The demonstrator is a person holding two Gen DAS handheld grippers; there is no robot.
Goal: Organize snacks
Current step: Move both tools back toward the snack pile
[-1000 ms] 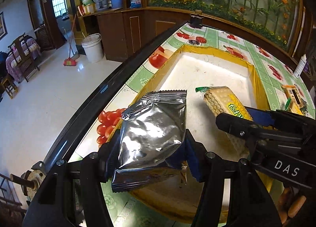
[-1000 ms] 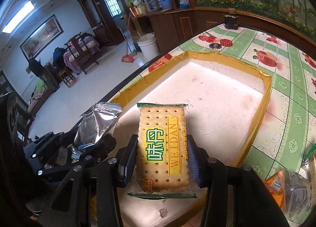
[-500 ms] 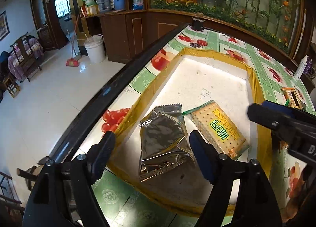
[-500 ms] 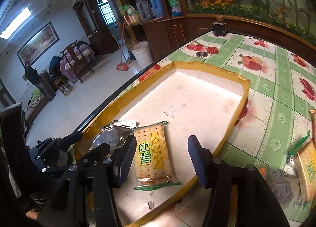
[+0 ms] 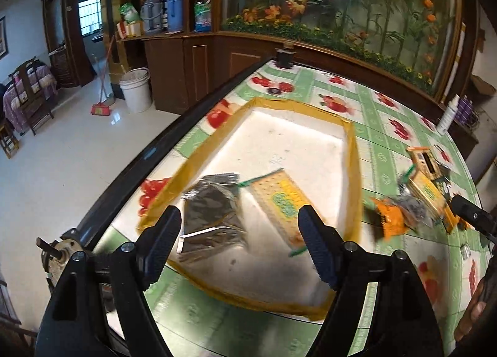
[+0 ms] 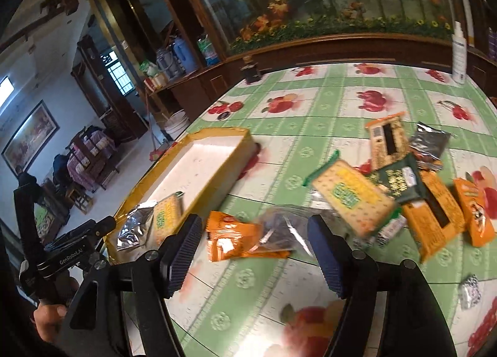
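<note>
Now my right gripper (image 6: 253, 251), jaws spread and empty, faces the orange packet (image 6: 236, 240), lengthwise across the gap; left gripper (image 5: 239, 248) also open.

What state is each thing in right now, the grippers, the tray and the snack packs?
left gripper: open, empty, above the tray's near end
right gripper: open, empty, over the loose snacks
tray: holds two packs
silver pack: flat in the tray
cracker pack: flat in the tray beside it
orange pack: on the table, outside the tray
</note>
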